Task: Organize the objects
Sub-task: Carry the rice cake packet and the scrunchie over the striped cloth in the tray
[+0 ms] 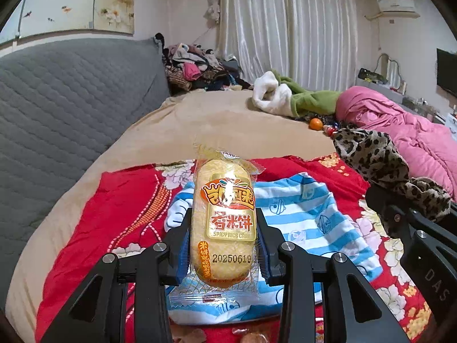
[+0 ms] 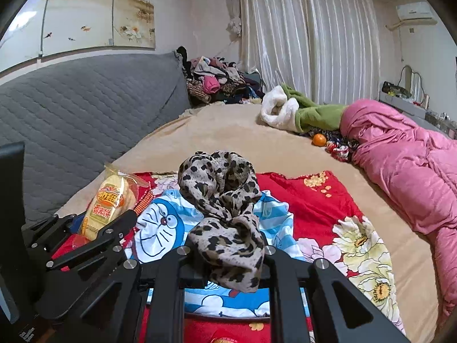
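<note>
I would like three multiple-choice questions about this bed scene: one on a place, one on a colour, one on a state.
1. Where is the orange fruit?
A. on the beige sheet near the pink quilt
B. on the red cloth
C. in a gripper

2. What colour is the headboard?
A. pink
B. grey
C. green

3. What is the left gripper doing?
A. standing open, empty
B. holding a scarf
C. holding the rice cake packet

Key: 1 A, it lies on the sheet beside the quilt; 2 B, quilted grey; 3 C, the packet sits between its fingers.
</note>
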### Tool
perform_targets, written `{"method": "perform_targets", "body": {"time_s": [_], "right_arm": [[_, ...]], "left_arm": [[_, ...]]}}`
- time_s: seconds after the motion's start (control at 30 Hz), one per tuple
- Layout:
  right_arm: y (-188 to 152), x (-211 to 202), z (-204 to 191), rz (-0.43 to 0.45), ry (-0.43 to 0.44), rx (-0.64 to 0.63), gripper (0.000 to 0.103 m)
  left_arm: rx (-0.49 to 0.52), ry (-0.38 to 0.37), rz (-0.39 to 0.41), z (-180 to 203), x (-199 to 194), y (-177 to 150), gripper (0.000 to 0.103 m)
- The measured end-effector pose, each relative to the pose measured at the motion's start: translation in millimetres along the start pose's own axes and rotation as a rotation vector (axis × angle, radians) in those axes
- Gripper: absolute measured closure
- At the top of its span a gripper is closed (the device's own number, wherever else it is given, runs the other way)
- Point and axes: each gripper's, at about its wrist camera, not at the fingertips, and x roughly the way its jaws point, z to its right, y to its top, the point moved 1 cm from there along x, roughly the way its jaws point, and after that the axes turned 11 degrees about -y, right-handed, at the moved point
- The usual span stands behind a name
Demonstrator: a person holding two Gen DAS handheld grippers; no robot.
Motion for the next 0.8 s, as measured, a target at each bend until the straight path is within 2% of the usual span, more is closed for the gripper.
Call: {"method": "perform_targets", "body": {"time_s": [0.53,0.8], "right_arm": [[-25,94,10,-0.144,0.000,0.031,0.087],[-33,141,2,-0.212,-0.011,-0.007,0.087]], "left_arm": [[-0.024,0.027,-0.080,-12,86,-20,0.064],[-0.040,0.041,-0.123,-22,130,-28,0.064]]}}
